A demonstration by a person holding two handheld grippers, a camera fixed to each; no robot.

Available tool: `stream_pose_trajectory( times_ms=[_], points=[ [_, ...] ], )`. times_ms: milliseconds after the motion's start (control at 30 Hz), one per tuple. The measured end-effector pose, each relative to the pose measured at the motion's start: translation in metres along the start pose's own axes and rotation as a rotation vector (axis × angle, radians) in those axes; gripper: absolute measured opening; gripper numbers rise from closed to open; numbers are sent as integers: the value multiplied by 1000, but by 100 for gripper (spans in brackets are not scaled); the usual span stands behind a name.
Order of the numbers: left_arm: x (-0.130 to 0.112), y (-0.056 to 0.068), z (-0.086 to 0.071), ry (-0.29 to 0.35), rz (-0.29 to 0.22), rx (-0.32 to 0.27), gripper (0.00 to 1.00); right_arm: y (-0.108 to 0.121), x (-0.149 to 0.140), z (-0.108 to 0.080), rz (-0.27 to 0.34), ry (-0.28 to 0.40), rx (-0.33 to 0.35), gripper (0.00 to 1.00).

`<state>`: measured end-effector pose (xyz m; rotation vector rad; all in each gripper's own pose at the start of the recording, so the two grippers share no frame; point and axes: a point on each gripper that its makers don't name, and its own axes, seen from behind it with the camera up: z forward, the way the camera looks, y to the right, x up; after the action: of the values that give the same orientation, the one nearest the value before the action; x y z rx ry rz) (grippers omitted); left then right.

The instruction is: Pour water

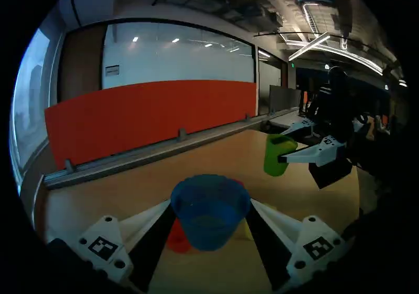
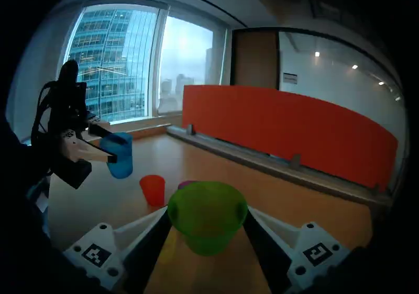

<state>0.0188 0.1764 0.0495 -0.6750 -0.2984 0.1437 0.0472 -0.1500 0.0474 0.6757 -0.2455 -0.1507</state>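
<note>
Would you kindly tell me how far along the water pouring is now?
Done: the left gripper grips the blue cup, the right gripper the green cup. In hand: both cups held upright, apart. Left: bringing them together and tipping one; no pour shows.

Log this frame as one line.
left claw: shut on blue cup | right claw: shut on green cup | both cups: upright, apart | red cup: on table
</note>
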Motion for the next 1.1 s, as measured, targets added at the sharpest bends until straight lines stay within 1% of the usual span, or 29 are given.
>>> stream_pose_trajectory(
  times_ms=[267, 567, 800, 1100],
  points=[
    [19, -4, -5, 54, -7, 18, 87, -1, 33, -1, -2, 94, -7, 92],
    [30, -7, -5, 105, -15, 25, 87, -2, 53, 3, -1, 157, -13, 92],
    [36, -5, -5, 135, -18, 25, 87, -2, 64, 3, 7, 187, -19, 92],
    [55, -8, -12, 185, 3, 42, 87, -6, 67, 2, 21, 197, 3, 92]
  ],
)
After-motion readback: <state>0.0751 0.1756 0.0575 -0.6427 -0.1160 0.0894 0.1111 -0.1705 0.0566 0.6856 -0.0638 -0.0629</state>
